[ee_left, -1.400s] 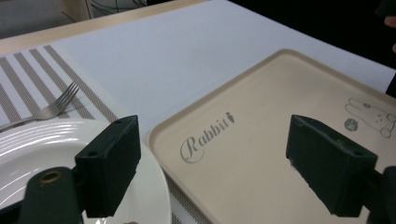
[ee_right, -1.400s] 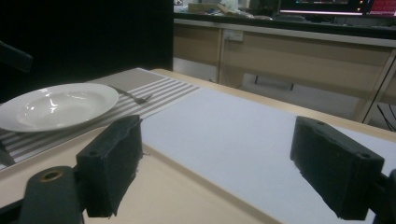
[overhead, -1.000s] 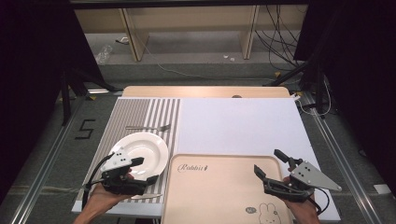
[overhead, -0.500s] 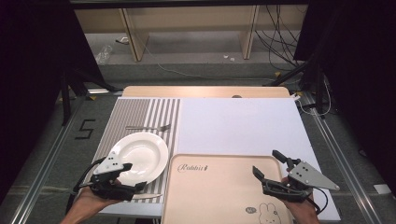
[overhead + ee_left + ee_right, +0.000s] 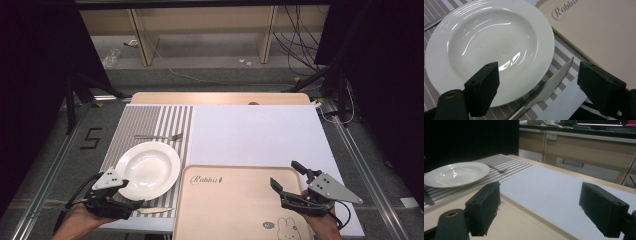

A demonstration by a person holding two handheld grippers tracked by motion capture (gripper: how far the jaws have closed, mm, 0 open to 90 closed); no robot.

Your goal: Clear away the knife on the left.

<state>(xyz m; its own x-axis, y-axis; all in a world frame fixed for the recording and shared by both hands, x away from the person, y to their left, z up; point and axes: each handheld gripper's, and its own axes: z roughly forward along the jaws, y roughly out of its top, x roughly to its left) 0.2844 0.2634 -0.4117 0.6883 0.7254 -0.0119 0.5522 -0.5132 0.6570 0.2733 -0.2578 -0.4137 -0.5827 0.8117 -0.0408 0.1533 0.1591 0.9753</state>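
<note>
The silver table knife (image 5: 546,86) lies on the grey-and-white striped placemat (image 5: 150,122), just beside the near rim of the round white ceramic deep plate (image 5: 148,169), its blade pointing toward the beige plastic tray printed with a rabbit (image 5: 235,200). In the left gripper view the blade runs up between the two black jaws, so the left gripper (image 5: 129,204) looks lined up to take it; its jaws stand wide apart with nothing between them but the knife below. From the high view the knife is only a thin pale sliver at the placemat's front edge, so whether its handle passes under the gripper is hard to tell.

The plate sits in the middle of the placemat as in a place setting, with a silver fork (image 5: 157,136) lying beyond it, well apart from the knife. The tray rests to the right, close against the placemat and overlapping the white sheet (image 5: 255,132) that covers the counter (image 5: 220,98).

The right gripper (image 5: 286,179) hovers over the tray's right part, jaws spread and empty, probably waiting out of the way or ready to steady the tray.
</note>
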